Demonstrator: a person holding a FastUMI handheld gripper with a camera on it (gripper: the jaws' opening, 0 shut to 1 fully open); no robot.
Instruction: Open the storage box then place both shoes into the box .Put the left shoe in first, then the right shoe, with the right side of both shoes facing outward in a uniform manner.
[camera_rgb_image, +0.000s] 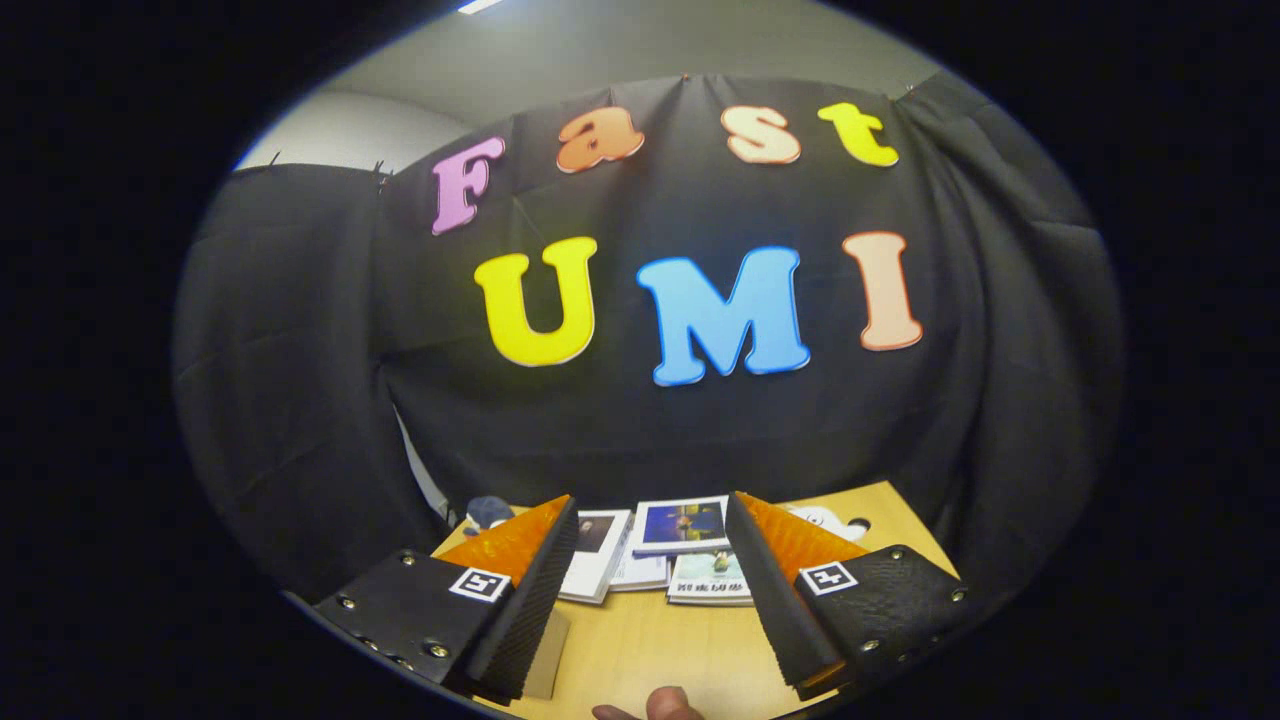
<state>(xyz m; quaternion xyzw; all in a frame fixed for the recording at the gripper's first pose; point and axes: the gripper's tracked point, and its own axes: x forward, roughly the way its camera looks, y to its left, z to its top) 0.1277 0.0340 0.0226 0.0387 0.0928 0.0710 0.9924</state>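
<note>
Nearest to me, at six o'clock, a fingertip (668, 705) pokes up over the table (660, 650) edge. My gripper (650, 580) holds its fingers wide apart with nothing between them, only bare wood. Just beyond the tips, at twelve o'clock, lie a few booklets (660, 555). Past the left finger, at eleven, a dark rounded thing (487, 512) shows, and past the right finger, at one, something white (835, 522); either might be a shoe, but I cannot tell. The box I cannot place from here. Behind it all hangs the booth cloth (300, 400). I would expect shoes to be light and soft-sided, so I would pinch the stiffer heel collar. A box lid should be rigid; I would take its front lip.
</note>
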